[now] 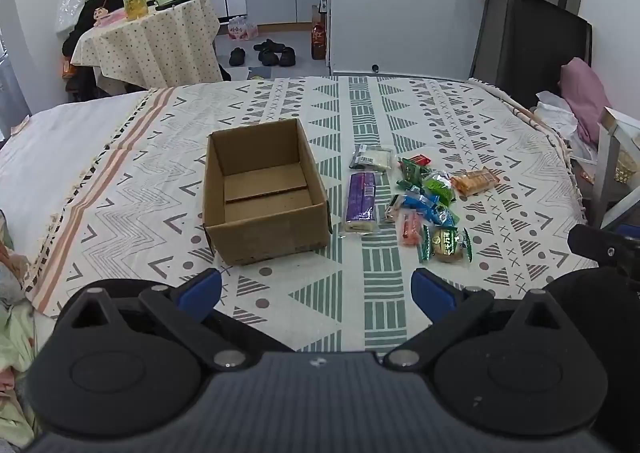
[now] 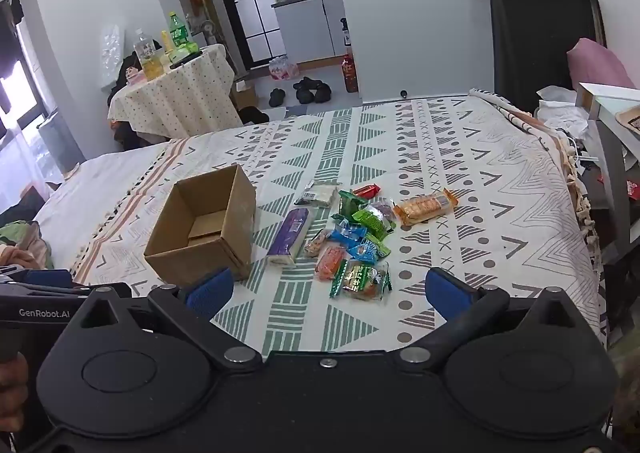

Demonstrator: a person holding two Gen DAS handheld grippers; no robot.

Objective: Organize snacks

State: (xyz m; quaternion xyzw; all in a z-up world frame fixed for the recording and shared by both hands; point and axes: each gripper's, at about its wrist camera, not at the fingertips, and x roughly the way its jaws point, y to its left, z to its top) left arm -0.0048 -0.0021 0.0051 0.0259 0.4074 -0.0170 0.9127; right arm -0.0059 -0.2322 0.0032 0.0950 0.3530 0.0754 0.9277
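While the open brown cardboard box (image 1: 262, 193) sits empty on the patterned bedspread (image 1: 400, 313), every snack waits in the colourful wrapper pile (image 1: 420, 201) just right of it; left gripper (image 1: 316, 289) and right gripper (image 2: 326, 295) hover spread wide, holding nothing. Only the right view shows the box's outer right wall; a hand at its bottom-left edge, probably

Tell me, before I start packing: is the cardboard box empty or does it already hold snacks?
Empty. The cardboard box sits upright and open-topped, showing only bare bottom flaps; all snacks lie beside it on the blanket.

Cardboard box (image 1: 264, 193) on bedspread (image 1: 440, 113), snack packets (image 1: 416, 201) scattered right, apparently apart
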